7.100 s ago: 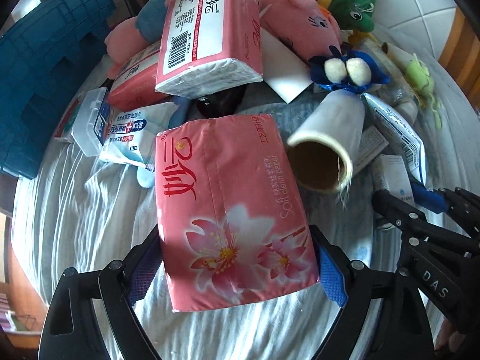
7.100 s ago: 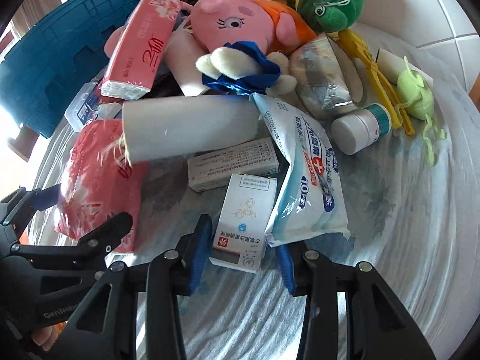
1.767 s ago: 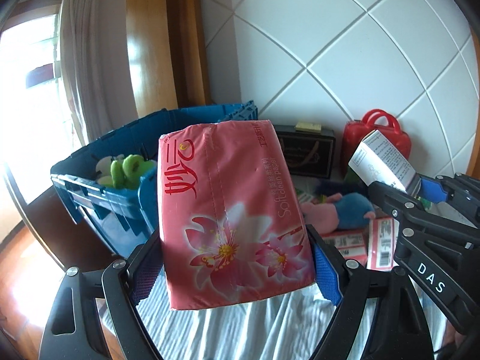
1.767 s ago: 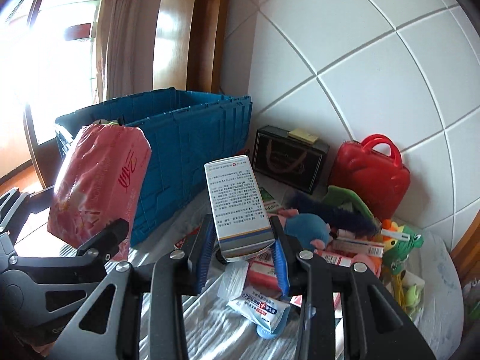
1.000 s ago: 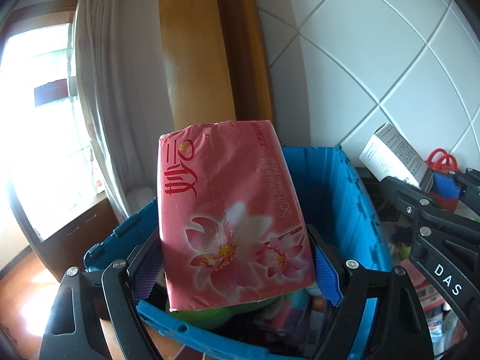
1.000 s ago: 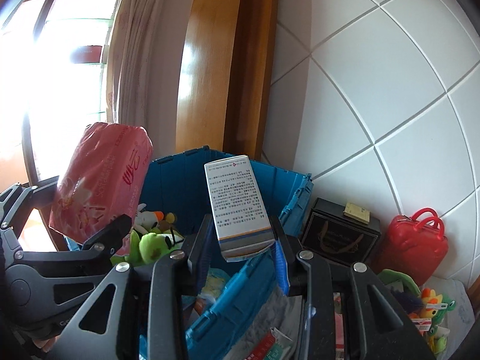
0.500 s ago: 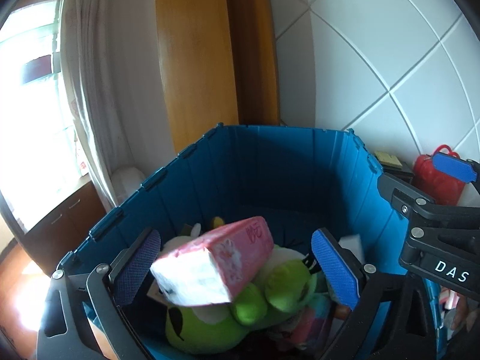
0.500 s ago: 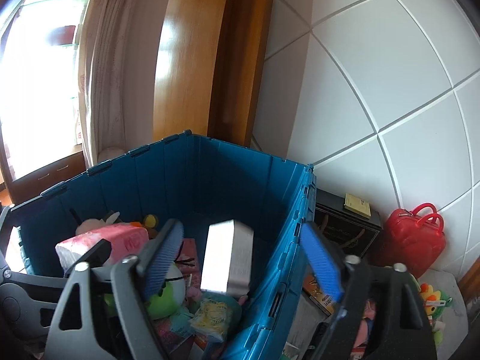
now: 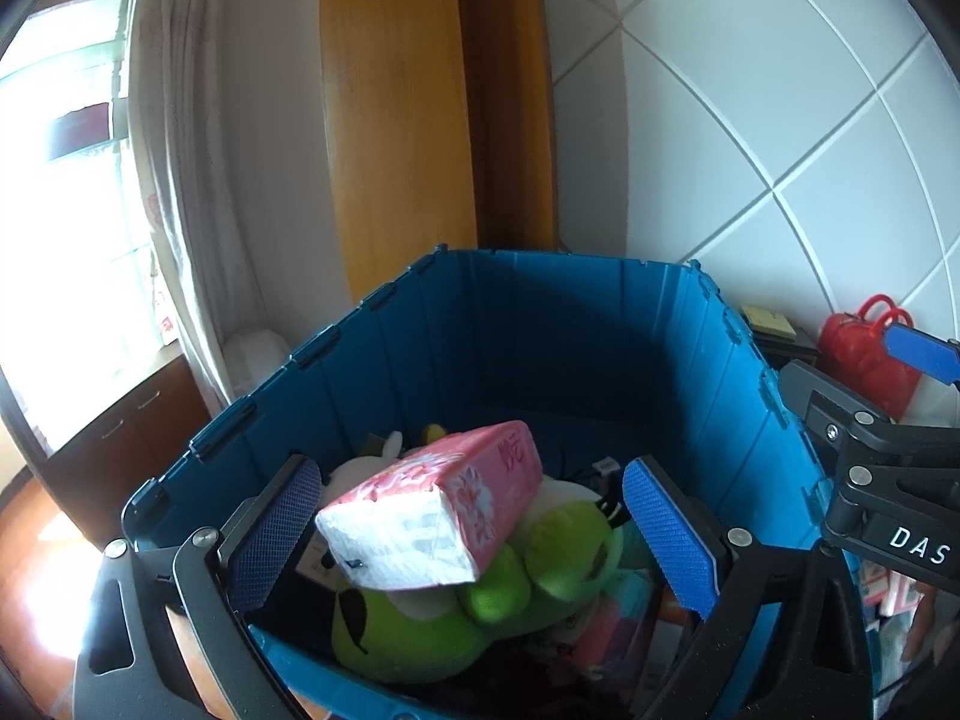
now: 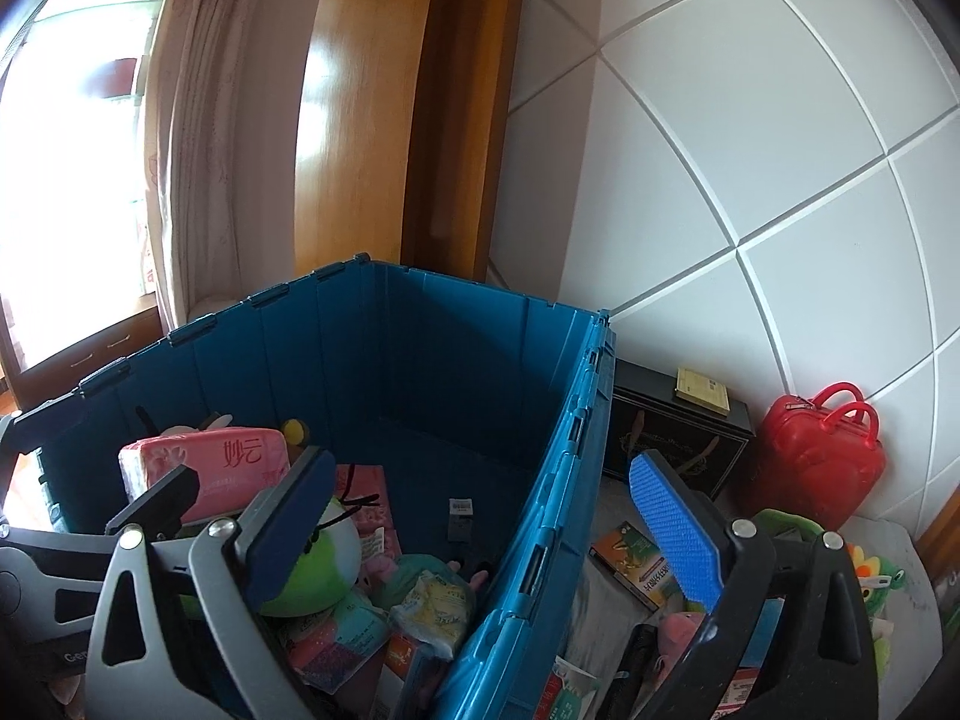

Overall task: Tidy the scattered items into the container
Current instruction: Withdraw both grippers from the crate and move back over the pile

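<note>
The blue crate [image 9: 540, 348] stands below both grippers; it also shows in the right wrist view [image 10: 456, 360]. The pink tissue pack [image 9: 438, 510] lies inside on a green plush toy [image 9: 420, 618]; the right wrist view shows the pack too [image 10: 216, 468]. My left gripper [image 9: 474, 537] is open and empty above the crate. My right gripper [image 10: 480, 531] is open and empty over the crate's right wall. A white box [image 10: 408, 672] lies among the items at the crate's near end.
A black box [image 10: 672, 438] and a red toy case [image 10: 816, 462] stand against the tiled wall right of the crate. Loose packets and plush toys [image 10: 636, 564] lie on the bed beside it. A curtain [image 9: 198, 180] and a wooden frame [image 9: 420, 108] stand behind.
Both grippers opened over the crate. The pink tissue pack and the white box dropped in; the pack has come to rest on the green plush.
</note>
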Demonstrator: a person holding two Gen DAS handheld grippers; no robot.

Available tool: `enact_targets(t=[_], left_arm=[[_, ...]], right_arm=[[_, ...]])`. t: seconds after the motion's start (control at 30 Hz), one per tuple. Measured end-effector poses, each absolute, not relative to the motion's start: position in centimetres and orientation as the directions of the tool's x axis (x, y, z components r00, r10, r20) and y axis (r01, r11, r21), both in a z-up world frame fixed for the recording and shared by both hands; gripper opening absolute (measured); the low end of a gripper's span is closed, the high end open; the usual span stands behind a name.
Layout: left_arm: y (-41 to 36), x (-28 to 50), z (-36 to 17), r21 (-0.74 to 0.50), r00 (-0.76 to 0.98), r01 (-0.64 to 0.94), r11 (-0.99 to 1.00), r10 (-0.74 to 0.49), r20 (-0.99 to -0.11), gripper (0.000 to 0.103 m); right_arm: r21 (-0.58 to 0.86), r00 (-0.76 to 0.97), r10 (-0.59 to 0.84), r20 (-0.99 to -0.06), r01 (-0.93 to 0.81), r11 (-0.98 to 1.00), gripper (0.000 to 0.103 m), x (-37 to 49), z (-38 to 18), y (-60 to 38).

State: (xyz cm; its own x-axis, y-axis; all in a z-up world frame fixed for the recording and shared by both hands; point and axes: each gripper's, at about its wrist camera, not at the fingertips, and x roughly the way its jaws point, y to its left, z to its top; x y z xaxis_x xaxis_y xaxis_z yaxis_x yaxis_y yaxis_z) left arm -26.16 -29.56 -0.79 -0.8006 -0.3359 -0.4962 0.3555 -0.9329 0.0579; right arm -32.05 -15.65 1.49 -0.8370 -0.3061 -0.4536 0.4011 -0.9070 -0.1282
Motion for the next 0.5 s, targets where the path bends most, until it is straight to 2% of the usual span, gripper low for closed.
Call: enact_targets(t=[0.3, 0.5], left_arm=[[-27.4, -23.8, -0.1, 0.033, -0.814, 0.350, -0.936, -0.322, -0.484, 0.102], [-22.7, -22.5, 0.8, 0.012, -0.845, 0.300, -0.954, -0.272, -0.460, 0.102]], right_arm=[[-0.113, -0.857, -0.279, -0.434, 0.359, -0.927, 0.100, -29.4, 1.9, -12.2], [-0.092, -0.871, -0.231, -0.433, 0.298, -0.950, 0.100, -27.4, 1.5, -6.6]])
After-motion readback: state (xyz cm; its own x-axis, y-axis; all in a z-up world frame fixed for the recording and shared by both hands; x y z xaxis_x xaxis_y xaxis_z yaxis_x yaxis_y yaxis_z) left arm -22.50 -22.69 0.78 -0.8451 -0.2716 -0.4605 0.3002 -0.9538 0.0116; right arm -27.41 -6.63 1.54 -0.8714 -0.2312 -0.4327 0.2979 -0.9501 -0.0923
